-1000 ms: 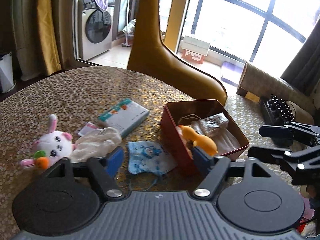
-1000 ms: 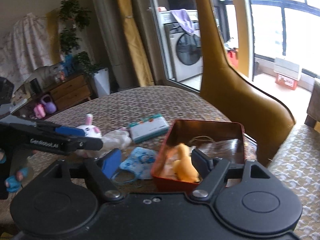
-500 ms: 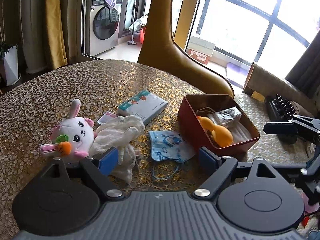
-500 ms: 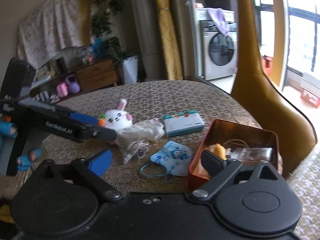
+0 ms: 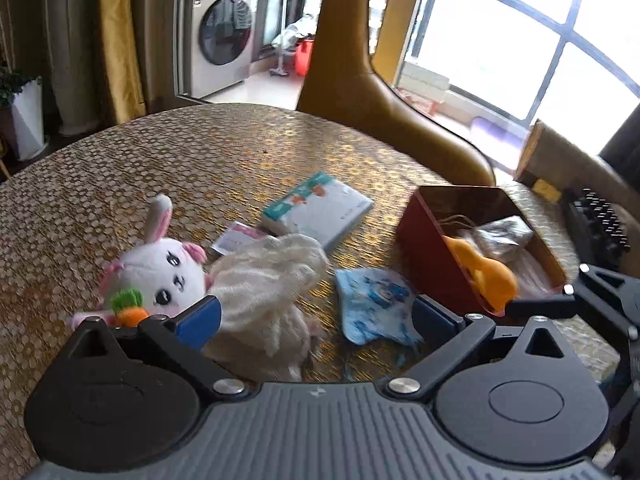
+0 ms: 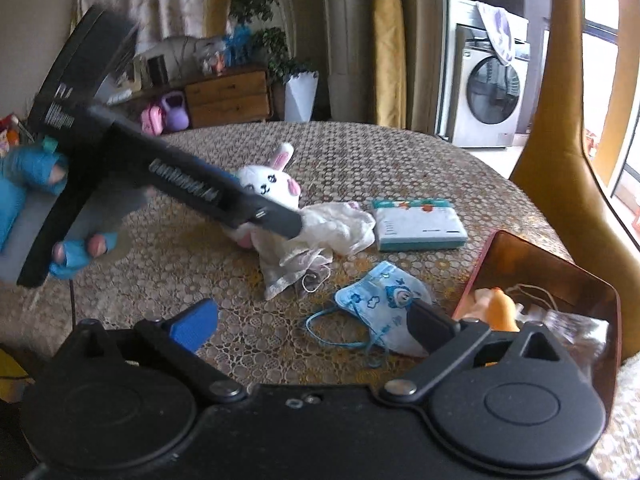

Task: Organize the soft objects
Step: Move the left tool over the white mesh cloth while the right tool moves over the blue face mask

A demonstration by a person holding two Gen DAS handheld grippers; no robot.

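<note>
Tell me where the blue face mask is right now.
The blue face mask lies flat on the table, between the red tin and the white cloth.

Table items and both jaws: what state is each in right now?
Left gripper: jaws open, have just been opening, empty.
Right gripper: jaws open, have just been opening, empty.
Red tin: lidless, holding an orange toy.
Plush rabbit: lying on table.
White cloth: crumpled.
Blue mask: flat on table.
Tissue pack: flat.
</note>
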